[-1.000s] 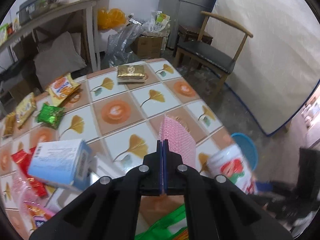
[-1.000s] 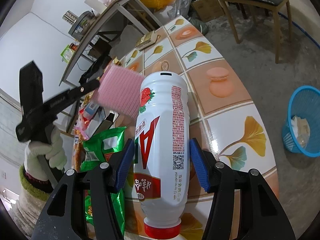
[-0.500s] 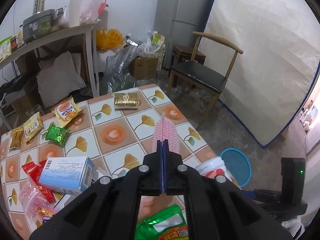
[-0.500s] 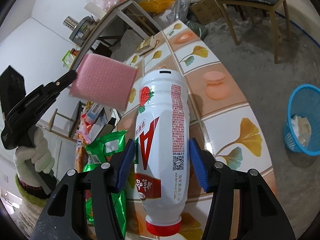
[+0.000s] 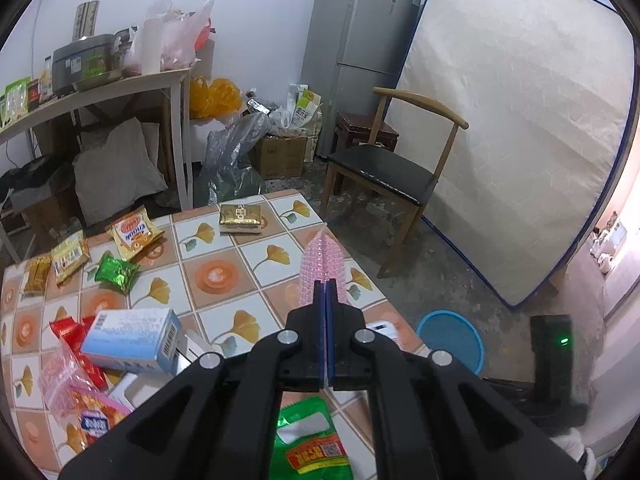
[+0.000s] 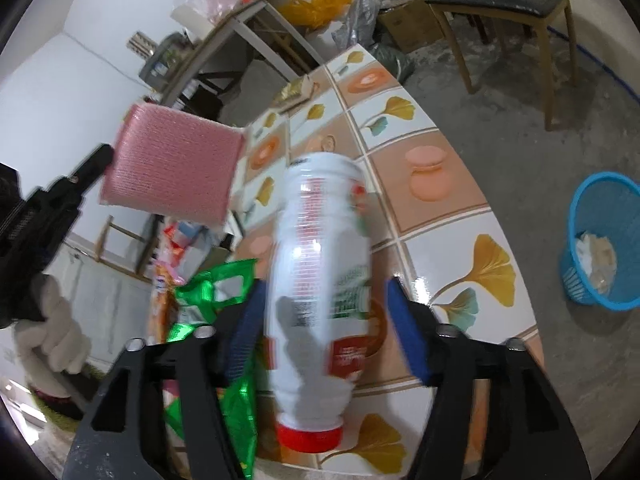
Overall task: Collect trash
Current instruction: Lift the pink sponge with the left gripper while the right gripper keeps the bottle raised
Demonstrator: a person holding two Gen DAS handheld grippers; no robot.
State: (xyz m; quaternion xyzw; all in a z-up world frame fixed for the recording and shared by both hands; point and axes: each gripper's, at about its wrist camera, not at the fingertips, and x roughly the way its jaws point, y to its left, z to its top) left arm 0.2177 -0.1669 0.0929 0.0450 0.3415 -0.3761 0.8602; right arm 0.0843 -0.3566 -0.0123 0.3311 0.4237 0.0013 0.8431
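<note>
Bottle point(image 6: 320, 280) lies blurred between the right claw point(image 6: 324, 332) pads as they open, apparently loose, near the tabletop point(image 6: 440, 240) edge above the blue basket point(image 6: 604, 240). Risk: it rolls off, missing the basket. Left claw point(image 5: 325, 320) pinches pink pad point(image 5: 322, 268), clamped shut.

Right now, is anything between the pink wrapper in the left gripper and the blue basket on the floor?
Nothing visible. The pink wrapper hangs above the table edge, the blue basket just beyond on open floor.

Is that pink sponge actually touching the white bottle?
Apart. The right wrist view shows the pink sponge held up in the left tool, with table visible between it and the white bottle.
</note>
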